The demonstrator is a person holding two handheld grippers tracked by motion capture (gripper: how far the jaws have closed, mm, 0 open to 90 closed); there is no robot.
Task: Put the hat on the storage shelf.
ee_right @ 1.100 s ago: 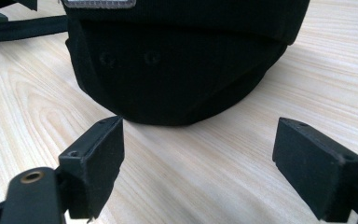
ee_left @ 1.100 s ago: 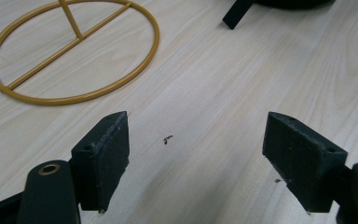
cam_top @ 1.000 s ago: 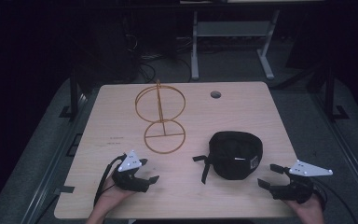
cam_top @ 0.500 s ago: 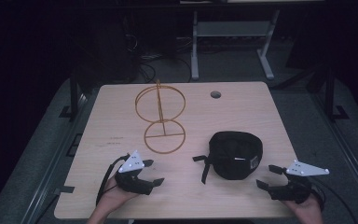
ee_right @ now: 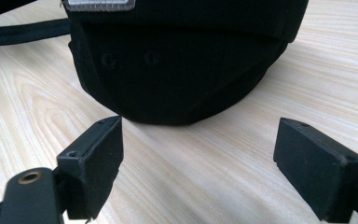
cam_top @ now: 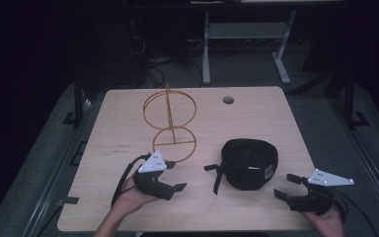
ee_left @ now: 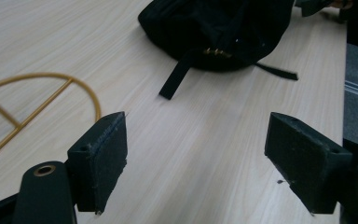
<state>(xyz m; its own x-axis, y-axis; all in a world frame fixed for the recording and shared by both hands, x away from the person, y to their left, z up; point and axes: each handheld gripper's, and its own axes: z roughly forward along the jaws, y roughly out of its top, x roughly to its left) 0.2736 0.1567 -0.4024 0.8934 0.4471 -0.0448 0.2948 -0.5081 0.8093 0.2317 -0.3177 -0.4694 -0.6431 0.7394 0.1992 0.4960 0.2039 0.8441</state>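
While both grippers stand off from it, the cap (cam_top: 249, 163) lies on the near right part of the table (cam_top: 256, 113), crown up, untouched. Its long axis runs roughly left to right across the table. Its back strap (cam_top: 217, 173) trails off toward the left gripper (cam_top: 177, 189); the opposite end faces the right gripper (cam_top: 285, 190). In the right gripper view the cap (ee_right: 177, 60) shows two eyelets and a grey label at its upper edge.

The left gripper rests just beside the strap, jaws spread wide with nothing between them; in its own view the loose strap end (ee_left: 175, 81) lies ahead on bare wood. The right gripper sits near the cap's right end, jaws likewise spread and empty.

Step in hand, as judged: approach, before any grasp. The next move likely calls for one gripper to advance until its jaws straddle an edge of the cap, then close. The soft cloth may fold under the pinch, so a firm edge is the better target.

Beyond the cap, a gold wire stand (cam_top: 170, 118) of rings occupies the table's far left, well apart from the right gripper and near the left.
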